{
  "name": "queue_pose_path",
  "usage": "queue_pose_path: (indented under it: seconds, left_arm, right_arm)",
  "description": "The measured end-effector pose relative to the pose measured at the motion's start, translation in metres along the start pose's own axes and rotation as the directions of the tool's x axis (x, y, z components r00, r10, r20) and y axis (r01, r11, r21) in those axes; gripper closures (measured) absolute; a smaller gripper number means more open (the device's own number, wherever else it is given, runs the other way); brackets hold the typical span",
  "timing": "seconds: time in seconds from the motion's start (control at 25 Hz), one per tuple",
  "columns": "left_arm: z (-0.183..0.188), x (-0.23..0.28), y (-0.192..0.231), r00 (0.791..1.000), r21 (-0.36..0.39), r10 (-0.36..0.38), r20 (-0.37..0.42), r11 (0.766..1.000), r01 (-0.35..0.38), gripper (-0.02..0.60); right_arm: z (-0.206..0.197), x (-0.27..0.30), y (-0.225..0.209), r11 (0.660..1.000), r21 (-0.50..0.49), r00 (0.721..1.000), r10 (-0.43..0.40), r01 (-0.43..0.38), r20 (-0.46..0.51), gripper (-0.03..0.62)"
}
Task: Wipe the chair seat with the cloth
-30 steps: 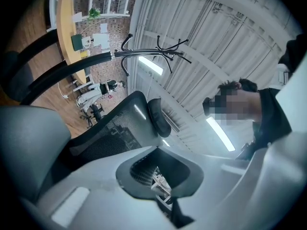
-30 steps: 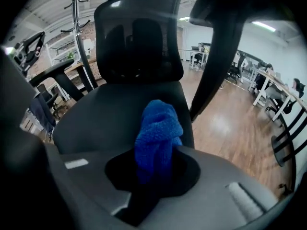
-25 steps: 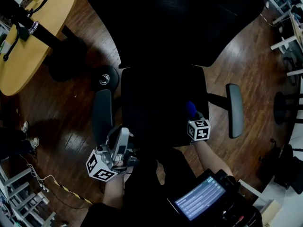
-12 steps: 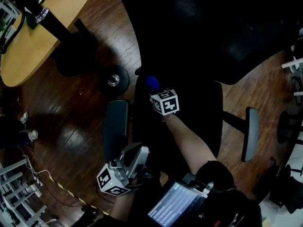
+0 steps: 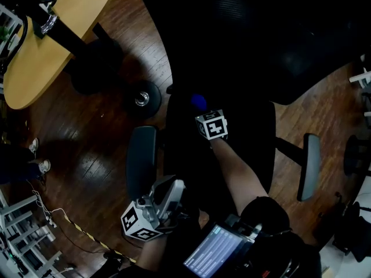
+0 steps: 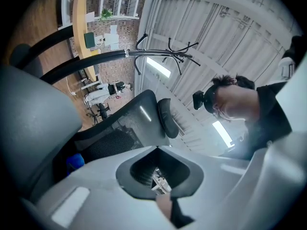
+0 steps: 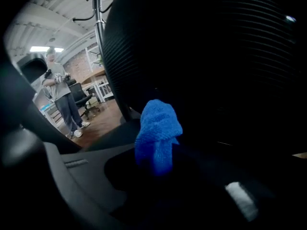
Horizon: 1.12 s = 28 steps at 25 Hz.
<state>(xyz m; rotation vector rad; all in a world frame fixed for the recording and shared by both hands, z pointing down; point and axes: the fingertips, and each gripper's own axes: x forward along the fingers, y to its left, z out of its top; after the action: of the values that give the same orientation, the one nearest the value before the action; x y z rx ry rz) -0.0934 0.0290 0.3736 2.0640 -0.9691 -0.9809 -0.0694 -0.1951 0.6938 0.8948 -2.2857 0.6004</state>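
Both grippers are in my hands, and only one is on the chair. My right gripper (image 5: 204, 112) reaches out over the black chair seat (image 5: 255, 138), toward its back left part, close to where the seat meets the backrest (image 5: 261, 28). Its jaws are closed tight on the blue cloth (image 5: 199, 102). In the right gripper view the cloth (image 7: 157, 128) sits pinched between the dark jaws of the right gripper (image 7: 158, 155). A bunched fold sticks up past them in front of the ribbed black backrest (image 7: 216, 56). The seat is too dark there for me to tell whether the cloth presses on it or hangs just above it.

My left gripper (image 5: 169, 191) is held low and near my body, off the seat, just beside the near end of the left armrest (image 5: 141, 161). In the left gripper view it tilts upward, toward the backrest (image 6: 129, 123) and the ceiling. Its pale jaws have come together with nothing clamped between them.

Around the chair is dark wooden floor (image 5: 98, 149), with a light wooden table (image 5: 52, 33) off to my left. The right armrest (image 5: 311, 167) lies well apart from both grippers.
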Motion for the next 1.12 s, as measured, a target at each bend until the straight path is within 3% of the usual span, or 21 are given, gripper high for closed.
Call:
queue_pose_path:
  seconds: [0.2,0.36,0.52,0.68,0.84,1.0,1.12]
  left_arm:
    - [-0.018,0.011,-0.006,0.999,-0.008,-0.015,-0.045,1.0,0.014,0.589]
    - [-0.024,0.011,-0.007,0.997,-0.002,-0.014,-0.073,1.0,0.013,0.589]
    - [-0.027,0.009,-0.006,0.997,0.001,-0.003,-0.077,1.0,0.003,0.589]
    - [-0.029,0.007,-0.008,0.996,0.006,0.007,-0.088,1.0,-0.006,0.589]
    - [-0.031,0.008,-0.009,0.997,0.007,0.011,-0.083,1.0,-0.01,0.589]
    - [-0.032,0.008,-0.014,0.997,0.012,-0.007,-0.083,1.0,0.008,0.589]
    - [-0.029,0.008,-0.015,0.997,0.013,-0.01,-0.073,1.0,0.011,0.589]
  right_arm:
    - [-0.04,-0.06,-0.112,0.978,0.052,0.977,-0.201,0.204,-0.067,0.54]
    - [-0.067,-0.127,-0.198,0.926,0.062,0.924,-0.364,0.372,-0.117,0.54]
    - [-0.086,-0.181,-0.247,0.874,0.091,0.876,-0.466,0.478,-0.12,0.54]
    - [-0.095,-0.202,-0.258,0.855,0.139,0.866,-0.49,0.499,-0.099,0.541]
    - [-0.093,-0.202,-0.26,0.859,0.144,0.871,-0.485,0.492,-0.082,0.54]
    - [-0.078,-0.194,-0.238,0.881,0.176,0.898,-0.438,0.438,-0.043,0.54]
    - [-0.043,-0.161,-0.181,0.934,0.15,0.942,-0.332,0.323,0.042,0.54]
